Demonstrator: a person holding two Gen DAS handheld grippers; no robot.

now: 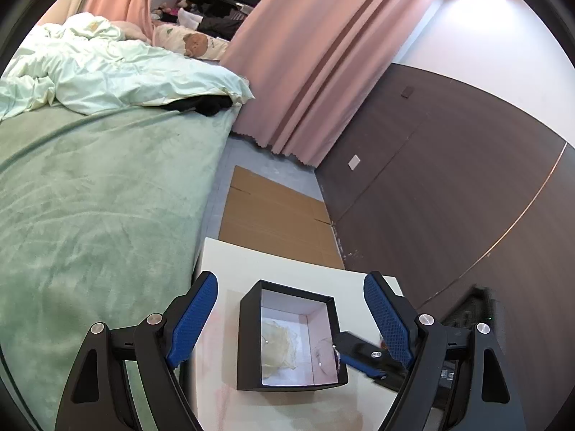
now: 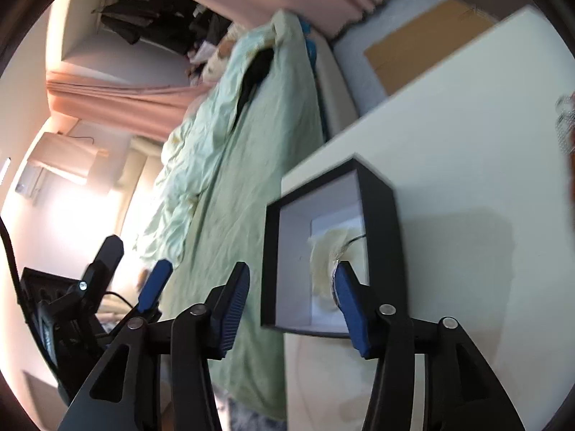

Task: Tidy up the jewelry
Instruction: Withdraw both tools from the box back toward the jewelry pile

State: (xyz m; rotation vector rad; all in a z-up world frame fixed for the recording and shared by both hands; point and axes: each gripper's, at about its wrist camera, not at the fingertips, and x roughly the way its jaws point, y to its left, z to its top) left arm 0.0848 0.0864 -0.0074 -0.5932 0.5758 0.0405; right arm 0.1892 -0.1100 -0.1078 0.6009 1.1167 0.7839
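The left tool stands wide open with nothing between its blue pads, which flank the black square cardboard box with a white lining just ahead of it. My guess is that it waits there to steady the box rather than to lift it. The box rests on the white surface, close to the edge nearest the bed with the green blanket, and its lid is off, so the inside can be reached from above.

On the floor of the box lies a crumpled cream gauze pouch, and beside it, toward the right tool, is a thin wire ring or bangle (too faint to name with certainty). That appears to be the jewelry being stowed.

The right tool is partly open. One of its blue fingers reaches over the near wall into the box, next to the pouch, while the other stays outside, and neither pad presses on anything. That suits a piece just set down inside.
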